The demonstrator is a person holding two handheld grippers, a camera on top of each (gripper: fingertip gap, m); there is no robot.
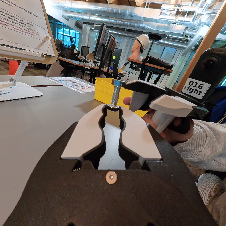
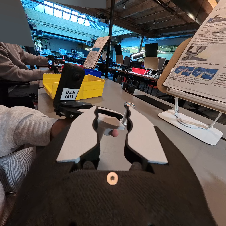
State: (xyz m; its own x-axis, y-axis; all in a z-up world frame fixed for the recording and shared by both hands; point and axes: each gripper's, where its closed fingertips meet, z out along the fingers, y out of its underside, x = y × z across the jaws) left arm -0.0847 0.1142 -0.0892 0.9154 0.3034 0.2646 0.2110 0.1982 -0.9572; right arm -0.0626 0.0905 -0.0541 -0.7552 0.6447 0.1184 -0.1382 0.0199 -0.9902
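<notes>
A silver bolt (image 1: 115,94) stands upright above the grey table (image 1: 36,128), head up, with a nut (image 1: 112,108) at its lower end. My left gripper (image 1: 112,107) is shut on that nut at its fingertips. My right gripper (image 2: 112,109) is open. The bolt (image 2: 125,115) lies against the inner edge of its right finger (image 2: 140,132), head (image 2: 129,105) just past the tip. In the left wrist view one right-gripper finger (image 1: 140,84) touches the bolt head from the right. The left gripper's finger (image 2: 110,120) reaches in between the right gripper's fingers.
A yellow bin (image 1: 104,91) stands on the table behind the bolt; it also shows in the right wrist view (image 2: 90,88). A white document stand (image 1: 18,90) with an instruction sheet is at the left, and at the right in the right wrist view (image 2: 190,128). A laminated sheet (image 1: 73,84) lies flat. Another person (image 2: 18,66) sits nearby.
</notes>
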